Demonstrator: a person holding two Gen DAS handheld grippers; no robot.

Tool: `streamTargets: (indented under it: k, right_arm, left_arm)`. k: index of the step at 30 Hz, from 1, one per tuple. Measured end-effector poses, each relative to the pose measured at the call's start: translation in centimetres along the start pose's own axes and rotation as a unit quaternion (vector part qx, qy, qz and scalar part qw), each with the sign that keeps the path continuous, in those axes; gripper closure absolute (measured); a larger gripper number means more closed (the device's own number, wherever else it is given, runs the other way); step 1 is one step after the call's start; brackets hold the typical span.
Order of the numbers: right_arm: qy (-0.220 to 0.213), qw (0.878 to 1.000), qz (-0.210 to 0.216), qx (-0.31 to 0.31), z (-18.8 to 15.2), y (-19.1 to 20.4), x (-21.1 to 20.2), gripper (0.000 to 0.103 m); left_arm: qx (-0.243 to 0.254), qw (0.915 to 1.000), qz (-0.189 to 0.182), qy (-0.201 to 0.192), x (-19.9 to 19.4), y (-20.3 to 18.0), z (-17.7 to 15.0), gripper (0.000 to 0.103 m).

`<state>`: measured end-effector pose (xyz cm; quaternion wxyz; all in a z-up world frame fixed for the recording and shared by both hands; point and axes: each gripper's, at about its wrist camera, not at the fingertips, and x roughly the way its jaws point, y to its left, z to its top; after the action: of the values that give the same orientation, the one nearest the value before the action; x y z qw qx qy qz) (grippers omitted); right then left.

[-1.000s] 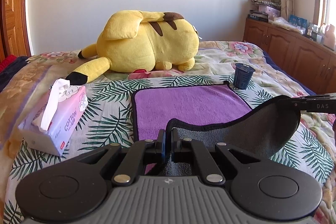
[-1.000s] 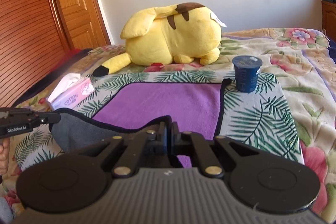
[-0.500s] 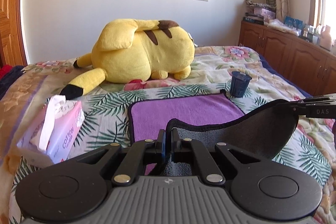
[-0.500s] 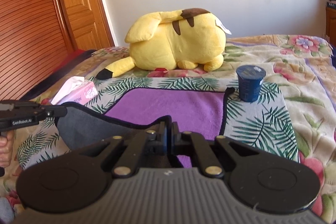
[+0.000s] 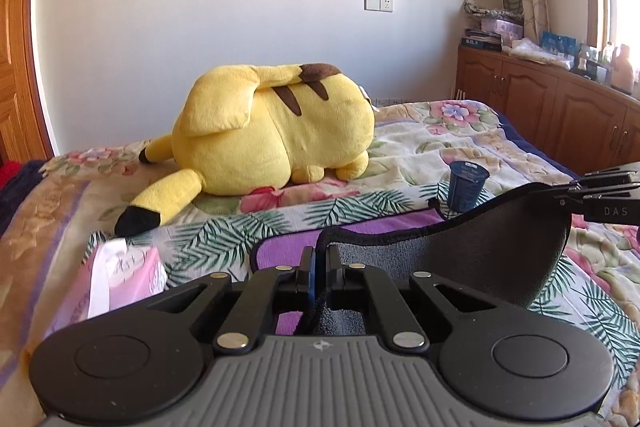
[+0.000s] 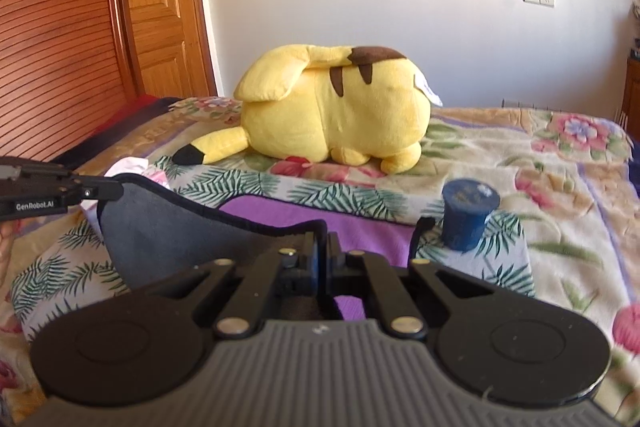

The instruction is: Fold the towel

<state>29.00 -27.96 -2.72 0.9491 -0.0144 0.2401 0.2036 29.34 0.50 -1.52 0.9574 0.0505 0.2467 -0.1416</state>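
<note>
On the bed (image 5: 460, 143), the towel (image 5: 492, 247) was held up by its near edge, its grey underside facing the cameras while the purple face of the far half lay flat on the palm-leaf cover. The left claw (image 5: 319, 267) was pinched tight on one near corner, and the right claw (image 6: 322, 259) was pinched just as tight on the other; each showed in the other's view at the end of the raised hem. Compared with a second earlier, both claws had risen and the views had levelled out: far less purple showed beneath the lifted flap, and the hem now reached across the foot of the blue cup (image 6: 468, 215). That suggested the fold was under way, the near half being carried up and toward the far edge. The cup stood just beside the towel's far right corner and could be tipped. The plush toy (image 5: 276, 131) and tissue pack (image 5: 124, 275) lay apart from the towel.
</note>
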Motion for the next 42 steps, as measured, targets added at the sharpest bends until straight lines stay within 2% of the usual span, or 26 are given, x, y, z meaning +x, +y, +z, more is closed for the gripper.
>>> streamTargets:
  k: [9,27,42]
  right_arm:
    - [-0.018,1.000,-0.009,-0.009,1.6,-0.7,1.0,0.099]
    - [-0.049,0.998,-0.037,-0.024,3.7,-2.1,4.3,0.099]
    - [-0.020,0.995,-0.076,-0.058,2.3,-4.3,10.1,0.099]
  left_arm:
    - [-0.009,0.9998,0.012,-0.010,1.0,0.6,1.9,0.103]
    - [0.015,0.9984,0.038,-0.038,4.6,0.4,4.6,0.103]
    - [0.025,0.9970,0.072,-0.012,11.5,1.1,2.4,0.103]
